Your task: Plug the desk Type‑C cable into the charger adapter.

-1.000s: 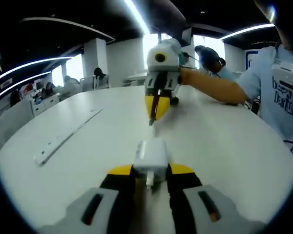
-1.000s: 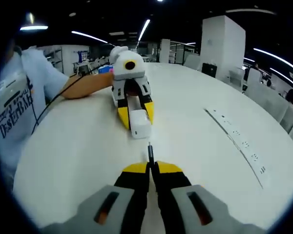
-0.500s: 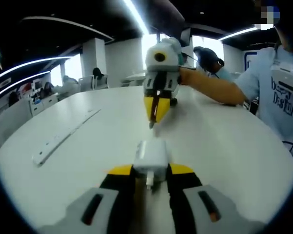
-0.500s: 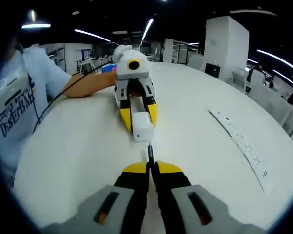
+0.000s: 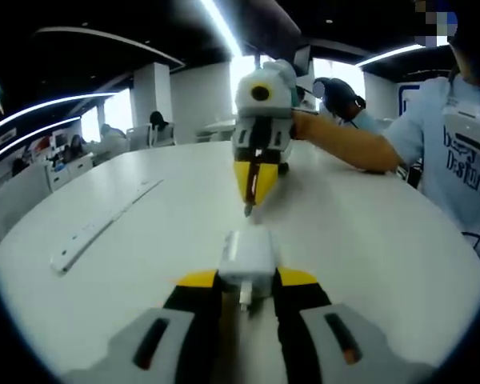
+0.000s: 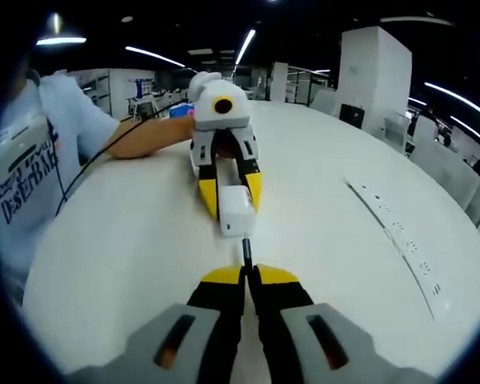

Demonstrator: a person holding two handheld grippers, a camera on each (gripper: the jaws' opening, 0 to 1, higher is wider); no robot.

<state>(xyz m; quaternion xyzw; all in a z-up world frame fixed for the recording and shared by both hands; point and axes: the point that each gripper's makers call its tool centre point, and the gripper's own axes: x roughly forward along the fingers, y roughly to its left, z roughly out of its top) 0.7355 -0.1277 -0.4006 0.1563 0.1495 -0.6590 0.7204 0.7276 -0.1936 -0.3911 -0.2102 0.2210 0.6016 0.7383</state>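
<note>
The Type-C plug [image 6: 246, 250] sticks out straight ahead from between the tips of the right gripper [image 6: 249, 276]. Its fingers [image 6: 224, 292] are squeezed shut on the plug, so no gap shows between them. In the left gripper view the same plug [image 5: 248, 210] shows as a thin dark tip hanging out of the right gripper [image 5: 254, 178], pointing toward the camera.

The charger adapter [image 5: 246, 258] is a small white block. It sits between the tips of the left gripper [image 5: 246, 280], whose fingers [image 5: 298, 282] press on its two sides and hold it just over the white worktop [image 5: 368, 256]. In the right gripper view the adapter [image 6: 235, 210] is right in front of the plug, held by the yellow tips of the left gripper [image 6: 230, 192].

What matters most is the line between the two. The plug's long side points straight at the near face of the adapter, and the adapter faces back at it. The plug tip looks very close to that face, maybe just touching. I cannot see the little hole, so I cannot tell if the plug has gone in at all. Both grippers seem lined up nose to nose. I think the next move is a short, straight push together. If the plug tilts, it may slide off the face and miss.

A long white strip [image 6: 396, 240] lies on the worktop, well off to the right of the right fingers.
</note>
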